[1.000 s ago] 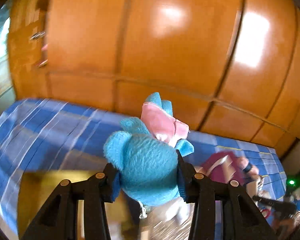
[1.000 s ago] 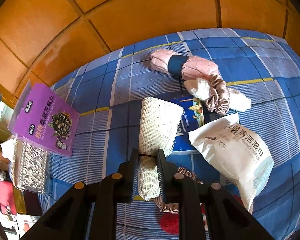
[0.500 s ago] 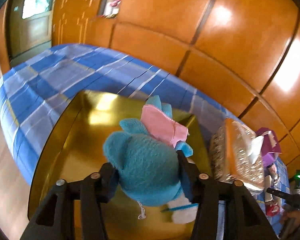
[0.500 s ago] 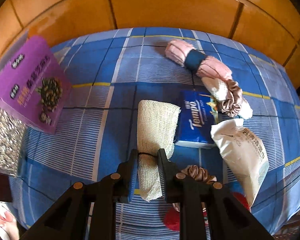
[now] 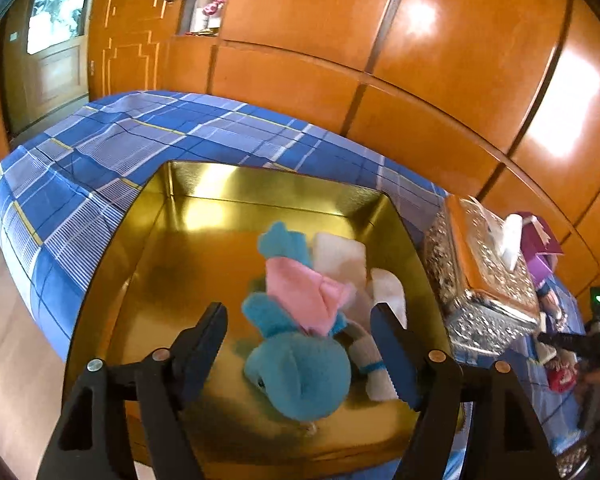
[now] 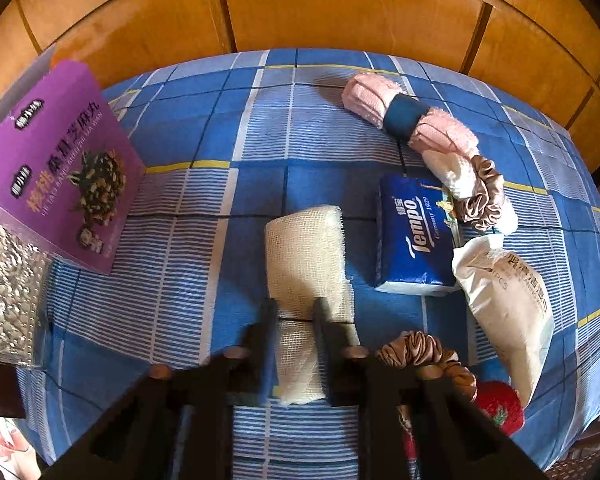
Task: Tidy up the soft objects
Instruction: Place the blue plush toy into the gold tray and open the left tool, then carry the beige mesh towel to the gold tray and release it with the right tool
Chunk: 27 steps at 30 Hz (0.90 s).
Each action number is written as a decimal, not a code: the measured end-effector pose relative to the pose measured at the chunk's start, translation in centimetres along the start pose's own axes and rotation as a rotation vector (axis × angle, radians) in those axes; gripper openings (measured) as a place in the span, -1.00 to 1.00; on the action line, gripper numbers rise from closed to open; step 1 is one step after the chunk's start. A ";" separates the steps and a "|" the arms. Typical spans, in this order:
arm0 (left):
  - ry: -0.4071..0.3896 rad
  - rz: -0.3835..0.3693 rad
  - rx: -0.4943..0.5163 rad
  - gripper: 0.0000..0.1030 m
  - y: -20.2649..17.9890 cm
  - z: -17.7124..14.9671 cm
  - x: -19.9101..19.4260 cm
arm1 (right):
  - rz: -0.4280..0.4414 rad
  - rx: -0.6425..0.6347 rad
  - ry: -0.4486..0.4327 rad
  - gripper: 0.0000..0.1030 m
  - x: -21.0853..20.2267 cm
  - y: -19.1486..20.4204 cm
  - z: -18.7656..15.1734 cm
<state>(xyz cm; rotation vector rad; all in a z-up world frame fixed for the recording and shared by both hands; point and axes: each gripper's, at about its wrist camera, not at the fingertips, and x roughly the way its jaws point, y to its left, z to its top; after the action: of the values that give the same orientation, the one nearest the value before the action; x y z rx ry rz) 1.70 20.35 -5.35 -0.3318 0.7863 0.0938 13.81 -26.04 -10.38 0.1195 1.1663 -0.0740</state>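
In the left wrist view my left gripper is open above a gold tin box. A blue plush toy with a pink cloth lies inside the box between the jaws, free of them, beside white soft items. In the right wrist view my right gripper is shut on a rolled white mesh cloth just over the blue checked bedcover.
Right wrist view: purple box, pink towel roll, blue Tempo tissue pack, white wipes pack, scrunchies, red item. Left wrist view: silver tissue box right of the tin. Wooden wardrobe behind.
My left gripper lowered over the gold box and opened, dropping the blue plush into it. My right gripper kept its grip on the mesh cloth and swung slightly over the bed.
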 end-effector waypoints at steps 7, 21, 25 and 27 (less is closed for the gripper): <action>0.016 -0.035 -0.001 0.44 -0.1 -0.2 -0.1 | 0.093 0.069 -0.019 -1.00 -2.1 -1.1 1.0; 0.011 -0.047 0.011 0.46 -0.2 -0.5 -0.8 | -0.025 -0.010 0.084 -0.46 1.3 1.0 1.9; 0.018 -0.044 0.013 0.47 -0.2 -0.6 -0.7 | -0.053 -0.035 0.053 -0.59 -0.4 1.5 2.8; 0.016 -0.043 0.021 0.47 -0.2 -0.6 -0.7 | -0.051 -0.036 0.019 -0.59 -1.9 1.5 3.5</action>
<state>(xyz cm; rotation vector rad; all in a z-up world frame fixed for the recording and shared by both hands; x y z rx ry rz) 0.81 19.96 -5.16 -0.3302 0.7945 0.0423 16.43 -25.00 -7.15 0.0588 1.1893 -0.0972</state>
